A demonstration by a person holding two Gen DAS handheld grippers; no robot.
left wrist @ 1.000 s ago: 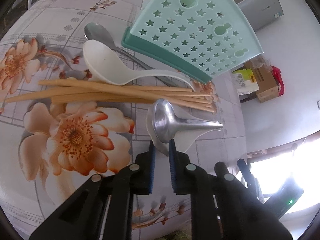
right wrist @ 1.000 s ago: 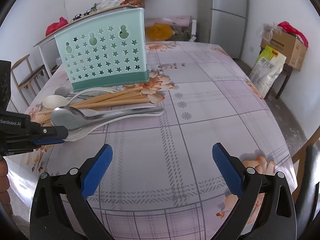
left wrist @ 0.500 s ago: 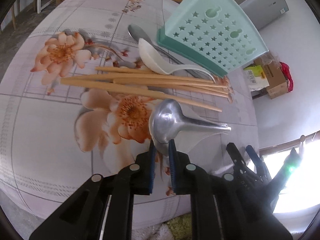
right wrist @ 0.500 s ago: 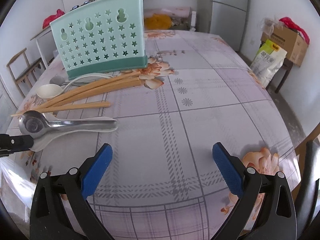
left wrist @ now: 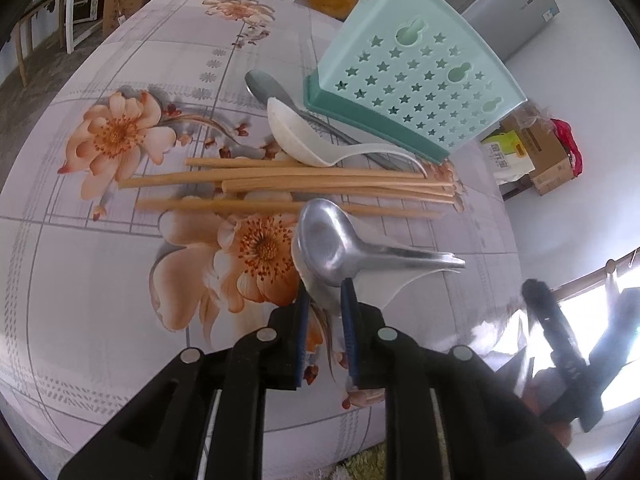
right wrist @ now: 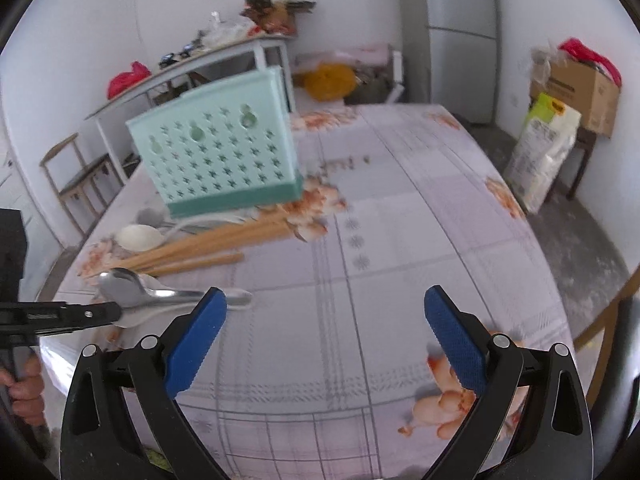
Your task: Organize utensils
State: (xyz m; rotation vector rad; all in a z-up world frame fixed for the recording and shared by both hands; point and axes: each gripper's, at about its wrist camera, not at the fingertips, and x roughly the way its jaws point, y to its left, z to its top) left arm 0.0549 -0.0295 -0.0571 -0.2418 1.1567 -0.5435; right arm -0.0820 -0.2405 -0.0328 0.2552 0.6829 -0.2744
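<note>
Utensils lie in a loose row on the floral tablecloth [left wrist: 80,280]: from the left, wooden chopsticks [left wrist: 280,184], then a white spoon [left wrist: 296,138] and a grey one against the foot of the mint holder [left wrist: 412,80]. Our left gripper [left wrist: 323,300] pinches two nested spoons [left wrist: 332,248] by the bowl end (metal over white), handles free, so we judge they can drop into the holder. Our right gripper [right wrist: 324,332] hangs wide apart, holding nothing, near those handles.

Right gripper [left wrist: 576,344] blurred; white spoon beneath metal spoon [left wrist: 332,248] mostly hidden
</note>
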